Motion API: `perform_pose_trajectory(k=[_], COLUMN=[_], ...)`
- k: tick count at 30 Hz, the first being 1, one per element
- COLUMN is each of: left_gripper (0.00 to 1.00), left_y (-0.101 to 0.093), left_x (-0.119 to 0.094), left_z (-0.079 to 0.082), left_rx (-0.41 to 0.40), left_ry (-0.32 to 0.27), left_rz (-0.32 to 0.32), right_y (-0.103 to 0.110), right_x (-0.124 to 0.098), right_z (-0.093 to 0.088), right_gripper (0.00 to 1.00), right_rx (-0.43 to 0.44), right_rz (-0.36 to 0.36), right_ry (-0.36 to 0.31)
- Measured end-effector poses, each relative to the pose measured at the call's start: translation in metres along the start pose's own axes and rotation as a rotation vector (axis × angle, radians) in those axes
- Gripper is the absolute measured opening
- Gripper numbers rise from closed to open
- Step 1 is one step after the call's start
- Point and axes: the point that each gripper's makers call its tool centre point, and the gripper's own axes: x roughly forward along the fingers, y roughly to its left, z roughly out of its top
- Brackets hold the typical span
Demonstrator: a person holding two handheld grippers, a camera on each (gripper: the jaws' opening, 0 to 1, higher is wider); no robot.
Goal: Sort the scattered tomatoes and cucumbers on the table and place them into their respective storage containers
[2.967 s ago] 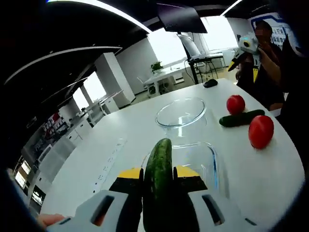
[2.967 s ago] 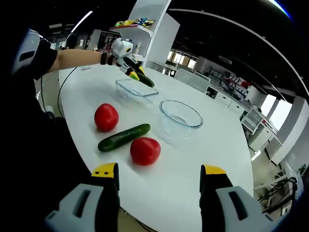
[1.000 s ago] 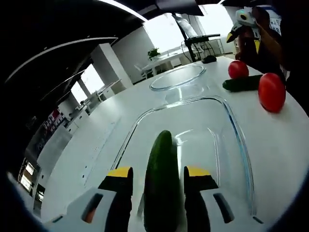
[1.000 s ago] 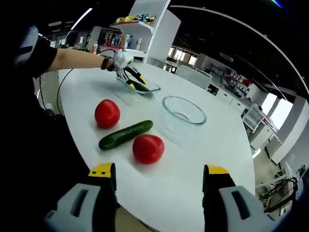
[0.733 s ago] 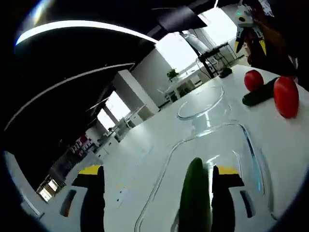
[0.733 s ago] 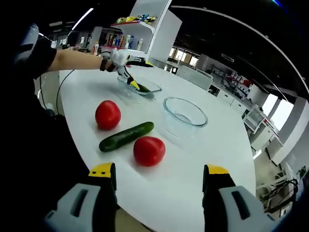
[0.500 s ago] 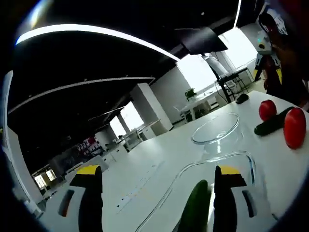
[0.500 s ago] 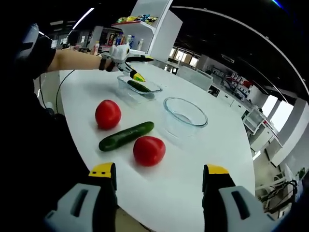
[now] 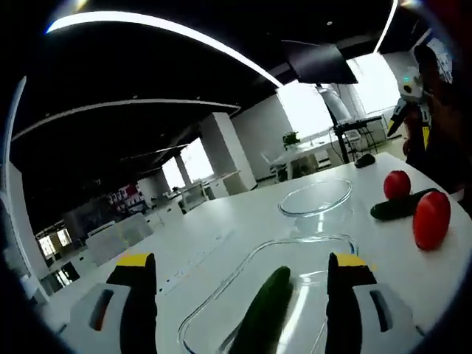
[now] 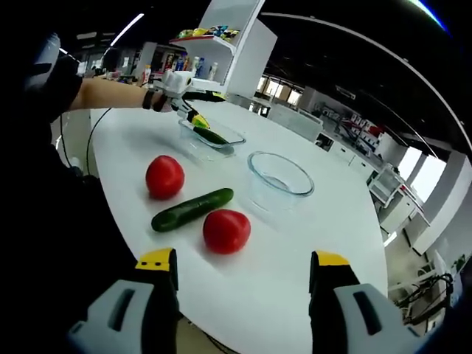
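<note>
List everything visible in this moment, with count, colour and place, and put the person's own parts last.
Cucumber in dish: one, dark green, lying in the rectangular dish.
Cucumber on table: one, dark green, between the two tomatoes.
Tomatoes: two, red, one beside the loose cucumber, one on its other side.
Rectangular glass dish: one, clear, near the left gripper.
Round glass bowl: one, clear, empty, beside the dish.
Table: one, white.
Shelf: one, white, coloured items on top, behind the table.
Left gripper: yellow-tipped, open, over the dish.
Right gripper: yellow-tipped, open, at the table's near edge.
Person's arm: holding the left gripper.
</note>
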Motion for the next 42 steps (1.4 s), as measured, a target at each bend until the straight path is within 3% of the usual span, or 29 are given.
perform_pose_trajectory(k=[5,6,9,13,17,19,23,27,30,34,40,42], left_gripper=[0.95,0.95,0.95,0.95,0.95,0.95,0.84,0.93,0.95,0.95,0.95,0.95], left_y=[-0.02,-0.026,-0.039,-0.066,-0.091,-0.104,-0.118,-0.134,-0.147,-0.162,-0.156,-0.156], left_x=[-0.031,-0.039,-0.059,-0.084,-0.109,-0.121,-0.145,-0.165,-0.177,-0.183,-0.185,-0.184], left_z=[0.004,0.002,0.008,0.015,0.001,-0.003,-0.005,0.0,-0.001,0.018,0.048,0.051], left_rx=[-0.108,-0.068,0.087,0.092,0.113,0.042,-0.033,-0.131,-0.144,-0.184,-0.134,-0.135], left_ry=[0.023,0.063,0.091,0.102,0.124,0.117,0.114,0.089,0.107,0.065,0.023,0.018], left_rz=[-0.031,-0.03,0.005,0.025,0.075,0.082,0.115,0.124,0.126,0.08,0.088,0.088], right_y=[0.002,0.002,0.001,0.006,0.011,0.012,0.012,0.01,0.01,0.011,0.016,0.017], right_x=[0.003,0.003,0.006,0.008,0.009,0.008,0.004,0.003,0.001,-0.001,-0.001,-0.002], right_z=[-0.003,-0.003,-0.006,-0.004,-0.005,-0.007,-0.008,-0.009,-0.007,-0.004,-0.005,-0.004], right_gripper=[0.7,0.7,0.7,0.7,0.7,0.7,0.7,0.7,0.7,0.7,0.7,0.7], right_rx=[0.003,0.005,0.008,0.005,0.002,0.001,-0.003,0.004,-0.002,0.003,-0.004,-0.007], right_rz=[0.007,0.008,0.008,0.018,0.026,0.031,0.029,0.025,0.029,0.043,0.052,0.056], right_ry=[-0.002,-0.002,0.002,-0.012,-0.017,-0.016,-0.02,-0.023,-0.03,-0.049,-0.041,-0.042])
